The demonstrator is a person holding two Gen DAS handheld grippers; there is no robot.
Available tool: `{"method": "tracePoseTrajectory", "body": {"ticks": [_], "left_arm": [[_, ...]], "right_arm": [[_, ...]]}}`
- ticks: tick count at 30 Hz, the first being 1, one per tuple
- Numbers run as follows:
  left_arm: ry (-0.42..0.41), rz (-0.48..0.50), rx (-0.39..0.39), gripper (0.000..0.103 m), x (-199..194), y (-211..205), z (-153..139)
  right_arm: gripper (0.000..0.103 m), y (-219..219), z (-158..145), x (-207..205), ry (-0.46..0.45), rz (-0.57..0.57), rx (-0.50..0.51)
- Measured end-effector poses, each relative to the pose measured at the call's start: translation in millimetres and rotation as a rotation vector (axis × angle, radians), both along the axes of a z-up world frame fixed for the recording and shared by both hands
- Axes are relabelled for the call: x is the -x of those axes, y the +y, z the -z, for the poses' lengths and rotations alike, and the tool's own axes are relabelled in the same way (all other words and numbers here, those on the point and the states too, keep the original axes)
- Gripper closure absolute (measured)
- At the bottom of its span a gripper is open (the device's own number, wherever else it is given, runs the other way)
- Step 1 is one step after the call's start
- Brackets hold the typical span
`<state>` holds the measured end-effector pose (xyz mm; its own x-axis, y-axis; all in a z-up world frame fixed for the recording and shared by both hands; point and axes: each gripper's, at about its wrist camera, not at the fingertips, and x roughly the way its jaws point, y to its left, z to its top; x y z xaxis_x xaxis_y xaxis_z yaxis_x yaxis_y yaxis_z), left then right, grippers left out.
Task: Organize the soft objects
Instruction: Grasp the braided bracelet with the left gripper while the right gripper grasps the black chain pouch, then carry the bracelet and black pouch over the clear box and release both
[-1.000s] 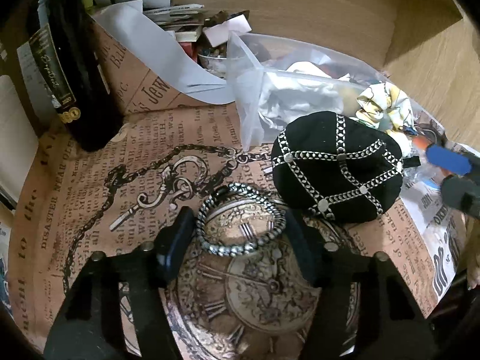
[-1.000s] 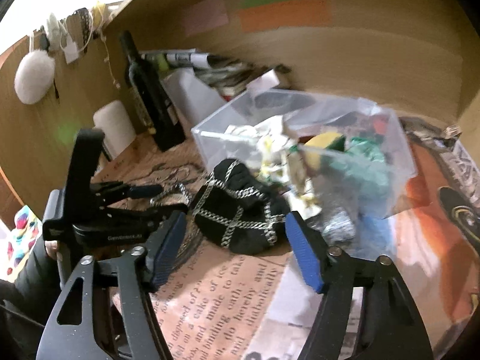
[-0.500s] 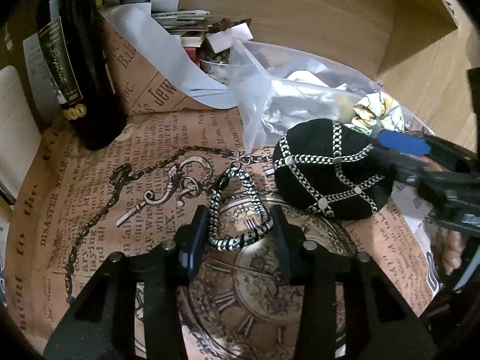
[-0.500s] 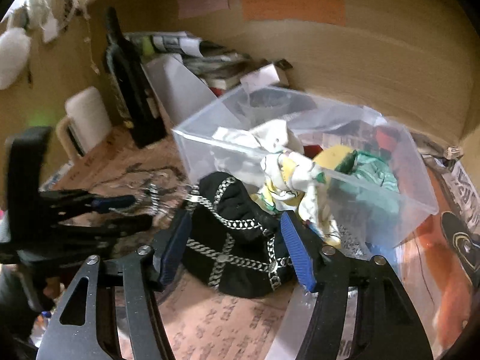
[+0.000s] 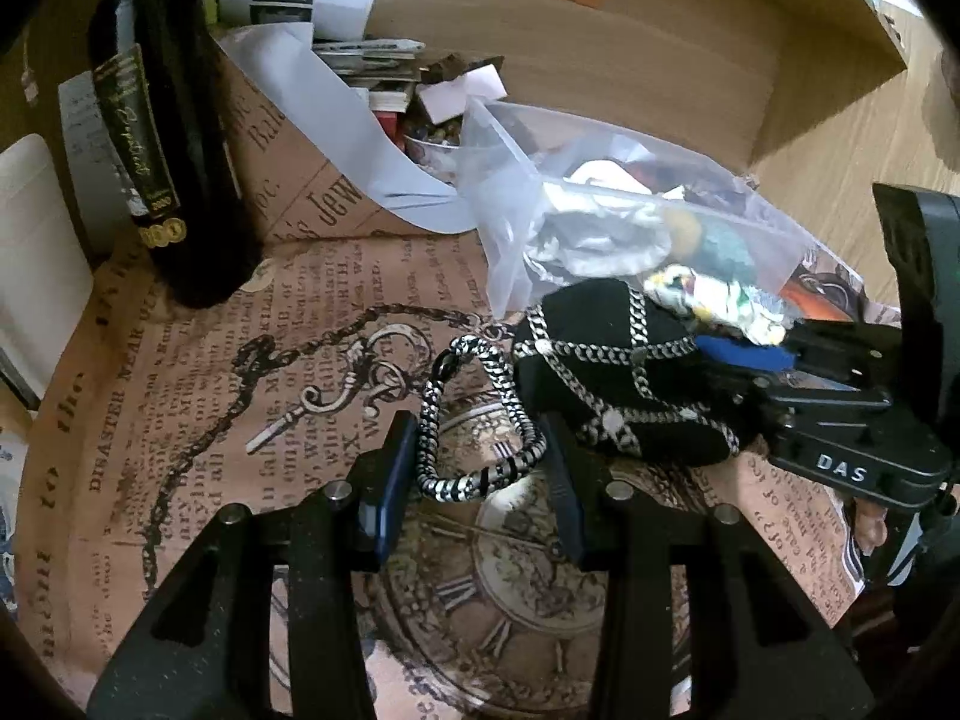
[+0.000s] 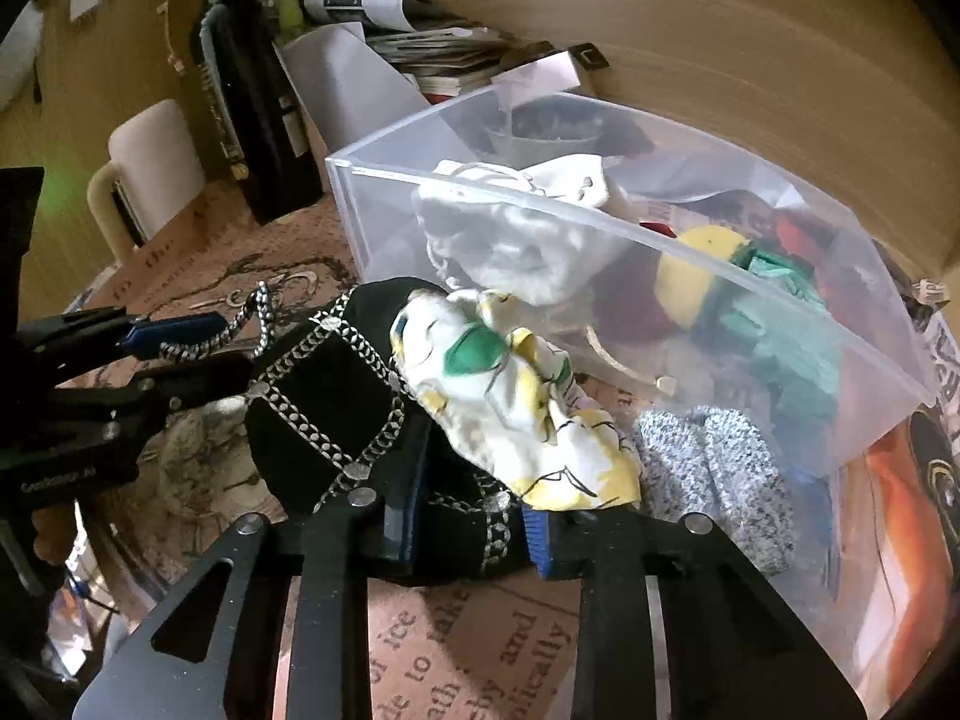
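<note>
My left gripper [image 5: 480, 468] is shut on a black-and-white braided band [image 5: 474, 420], squeezing the loop narrow just above the printed paper; the band also shows in the right wrist view [image 6: 240, 324]. A black pouch crossed with silver chains [image 5: 606, 378] lies right of it. My right gripper [image 6: 474, 516] is shut on the black pouch [image 6: 336, 396] at its near edge. A white, yellow and green scrunchie [image 6: 516, 396] rests on the pouch. A clear plastic bin [image 6: 600, 228] behind holds several soft items.
A dark wine bottle [image 5: 162, 138] stands at the back left beside a white mug [image 6: 150, 162]. Papers and magazines [image 5: 336, 18] pile against the wooden back wall. A grey knit piece [image 6: 714, 468] lies by the bin. Printed newspaper-style paper [image 5: 180, 420] covers the table.
My left gripper closed on the braided band, pinching the loop narrow. My right gripper moved in from the right and closed on the black pouch.
</note>
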<state>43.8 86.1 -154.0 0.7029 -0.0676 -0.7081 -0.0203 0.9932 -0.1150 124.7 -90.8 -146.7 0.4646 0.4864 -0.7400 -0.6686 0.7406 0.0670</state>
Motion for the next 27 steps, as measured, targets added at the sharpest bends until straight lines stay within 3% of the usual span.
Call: {"method": "tracePoseTrajectory", "body": {"ticks": [4,6,8,14,16,18,20,27], "left_arm": [[-0.012,-0.013,-0.015,0.062,6,1,-6],[-0.016,-0.017,-0.019,0.062,8,1,-8],[-0.019,-0.022,-0.020,0.062,10,2,-9],[-0.035,-0.043,-0.027,0.062,19,6,-15],[-0.036,-0.052,-0.028,0.062,21,7,-15],[-0.038,-0.057,-0.031,0.062,22,8,-15],[-0.040,-0.060,-0.031,0.062,22,7,-15],[-0.079,-0.058,-0.027,0.062,22,3,-26]], "right_arm": [[0.072,-4,-7,11,0.020,-0.032,-0.016],[0.050,-5,-9,15,0.032,-0.051,-0.031],[0.043,-2,-10,18,0.020,-0.060,-0.029],[0.041,11,9,12,0.040,-0.084,0.025],[0.047,11,10,10,0.049,-0.084,0.015],[0.074,12,9,10,0.047,-0.091,0.015],[0.086,13,8,11,0.056,-0.107,-0.002],[0.090,2,-21,20,-0.022,-0.098,-0.077]]}}
